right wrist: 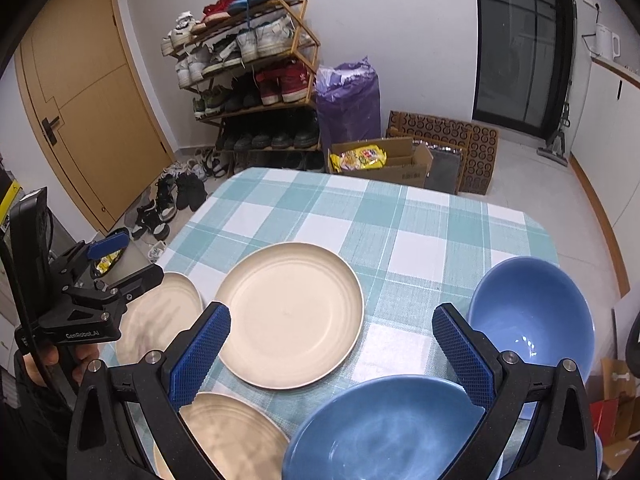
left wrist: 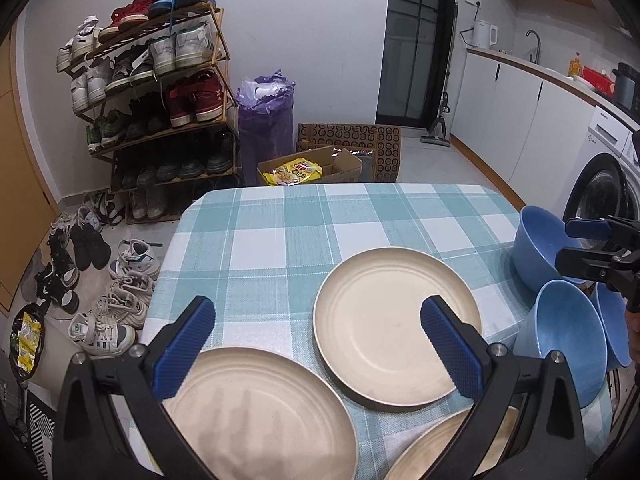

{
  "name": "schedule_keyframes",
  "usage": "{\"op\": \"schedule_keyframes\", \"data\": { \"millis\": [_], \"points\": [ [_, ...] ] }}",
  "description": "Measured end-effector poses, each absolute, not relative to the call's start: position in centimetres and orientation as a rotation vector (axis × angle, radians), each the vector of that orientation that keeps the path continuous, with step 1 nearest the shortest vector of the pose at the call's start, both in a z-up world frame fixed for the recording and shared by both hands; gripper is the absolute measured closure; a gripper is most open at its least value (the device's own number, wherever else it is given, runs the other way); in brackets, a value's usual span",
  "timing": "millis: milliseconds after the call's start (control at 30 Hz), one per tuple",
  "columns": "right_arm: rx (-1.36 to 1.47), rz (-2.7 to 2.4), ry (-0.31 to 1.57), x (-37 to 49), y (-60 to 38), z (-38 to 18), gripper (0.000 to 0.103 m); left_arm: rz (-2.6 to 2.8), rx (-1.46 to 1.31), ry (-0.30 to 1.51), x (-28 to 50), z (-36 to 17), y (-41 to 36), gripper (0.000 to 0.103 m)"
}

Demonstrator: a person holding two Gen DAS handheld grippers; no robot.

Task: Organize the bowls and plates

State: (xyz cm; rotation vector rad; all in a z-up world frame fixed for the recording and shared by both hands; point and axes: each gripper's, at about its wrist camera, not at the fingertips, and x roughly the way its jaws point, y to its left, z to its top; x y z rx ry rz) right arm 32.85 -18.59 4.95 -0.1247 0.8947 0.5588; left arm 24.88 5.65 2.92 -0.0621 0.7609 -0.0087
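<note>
Three cream plates lie on the checked tablecloth (left wrist: 280,224): a middle plate (left wrist: 384,320) (right wrist: 292,312), a left plate (left wrist: 264,416) (right wrist: 160,316) and a near plate (left wrist: 436,448) (right wrist: 224,436). Three blue bowls stand at the right: a far bowl (left wrist: 536,248) (right wrist: 532,312), a near bowl (left wrist: 564,336) (right wrist: 384,428) and a third bowl (left wrist: 612,328) mostly hidden behind it. My left gripper (left wrist: 318,344) (right wrist: 128,254) is open and empty above the left and middle plates. My right gripper (right wrist: 332,352) (left wrist: 568,244) is open and empty above the near bowl.
A shoe rack (left wrist: 152,92) and loose shoes (left wrist: 120,280) are on the floor left of the table. A purple bag (left wrist: 266,120) and a cardboard box (left wrist: 316,168) sit beyond the far edge. A washing machine (left wrist: 608,176) and counter are to the right.
</note>
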Motion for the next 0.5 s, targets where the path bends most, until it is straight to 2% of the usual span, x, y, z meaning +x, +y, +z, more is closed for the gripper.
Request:
{"op": "schedule_keyframes", "data": {
  "millis": [500],
  "points": [
    [-0.166, 0.551, 1.085, 36.4, -16.6, -0.5, 0.000, -0.015, -0.041, 0.846, 27.2, -0.1, 5.2, 0.001]
  ]
}}
